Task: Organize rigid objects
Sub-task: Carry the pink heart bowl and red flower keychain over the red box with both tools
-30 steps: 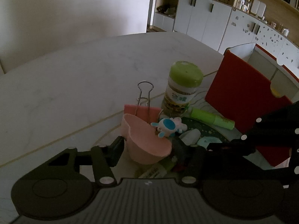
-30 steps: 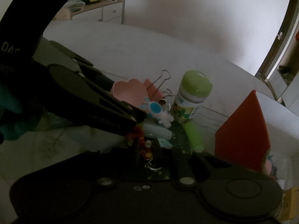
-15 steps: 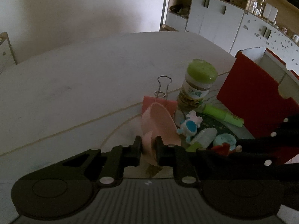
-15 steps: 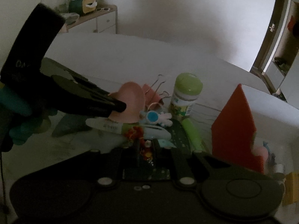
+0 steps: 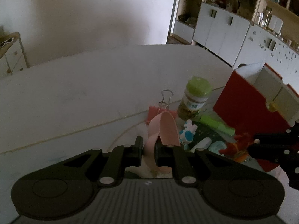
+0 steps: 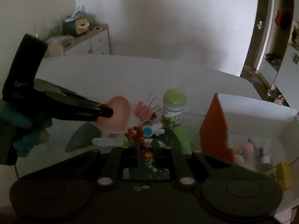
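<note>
My left gripper (image 5: 148, 149) is shut on the rim of a pink heart-shaped dish (image 5: 167, 128), which hangs tilted above the table. In the right wrist view the same gripper (image 6: 109, 112) comes in from the left with the dish (image 6: 117, 117). My right gripper (image 6: 145, 149) is shut on a small red and orange toy figure (image 6: 137, 135), held just above the pile. From the left wrist view that gripper (image 5: 252, 146) enters at the right with the toy (image 5: 238, 145).
On the white table lie a green-lidded jar (image 6: 174, 104), a pink binder clip (image 6: 143, 110), a blue-and-white toy (image 6: 152, 129), a green tube (image 5: 216, 124) and a dark mat (image 6: 164, 136). At the right stands a red-sided white box (image 6: 214, 127) with several small items.
My left gripper closed on the pink dish's rim and lifted it off the pile. My right gripper rose with the red toy in it.
</note>
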The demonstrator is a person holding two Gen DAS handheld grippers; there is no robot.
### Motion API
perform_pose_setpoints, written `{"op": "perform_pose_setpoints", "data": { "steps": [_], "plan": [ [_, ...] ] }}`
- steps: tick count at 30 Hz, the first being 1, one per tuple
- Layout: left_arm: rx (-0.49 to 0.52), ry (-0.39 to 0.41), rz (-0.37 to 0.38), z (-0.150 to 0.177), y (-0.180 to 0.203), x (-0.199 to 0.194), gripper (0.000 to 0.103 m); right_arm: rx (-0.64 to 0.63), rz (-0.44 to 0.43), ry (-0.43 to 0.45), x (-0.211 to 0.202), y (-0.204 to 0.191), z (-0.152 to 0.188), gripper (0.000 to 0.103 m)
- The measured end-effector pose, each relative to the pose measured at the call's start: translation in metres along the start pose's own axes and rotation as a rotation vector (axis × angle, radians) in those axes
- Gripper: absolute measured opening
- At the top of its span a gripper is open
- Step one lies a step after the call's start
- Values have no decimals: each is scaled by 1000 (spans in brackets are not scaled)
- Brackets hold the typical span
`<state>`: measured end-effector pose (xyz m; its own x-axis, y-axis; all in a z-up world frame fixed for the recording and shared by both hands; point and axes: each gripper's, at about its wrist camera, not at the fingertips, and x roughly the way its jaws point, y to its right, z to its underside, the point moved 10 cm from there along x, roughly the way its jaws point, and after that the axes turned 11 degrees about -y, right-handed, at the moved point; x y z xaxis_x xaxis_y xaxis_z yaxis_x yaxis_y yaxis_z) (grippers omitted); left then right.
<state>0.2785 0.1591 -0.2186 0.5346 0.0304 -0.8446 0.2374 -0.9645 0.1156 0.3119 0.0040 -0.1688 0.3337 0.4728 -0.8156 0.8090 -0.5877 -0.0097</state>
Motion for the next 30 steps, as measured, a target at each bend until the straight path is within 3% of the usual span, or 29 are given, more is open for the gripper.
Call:
{"op": "perform_pose_setpoints", "data": {
  "steps": [13,30],
  "plan": [
    [18,17,35,-2,30,-54,13,57,-14,74,-54,20,-8,11],
    [86,37,77,-24,119,-81,13,106,35,146,-102,90,2,11]
  ]
}}
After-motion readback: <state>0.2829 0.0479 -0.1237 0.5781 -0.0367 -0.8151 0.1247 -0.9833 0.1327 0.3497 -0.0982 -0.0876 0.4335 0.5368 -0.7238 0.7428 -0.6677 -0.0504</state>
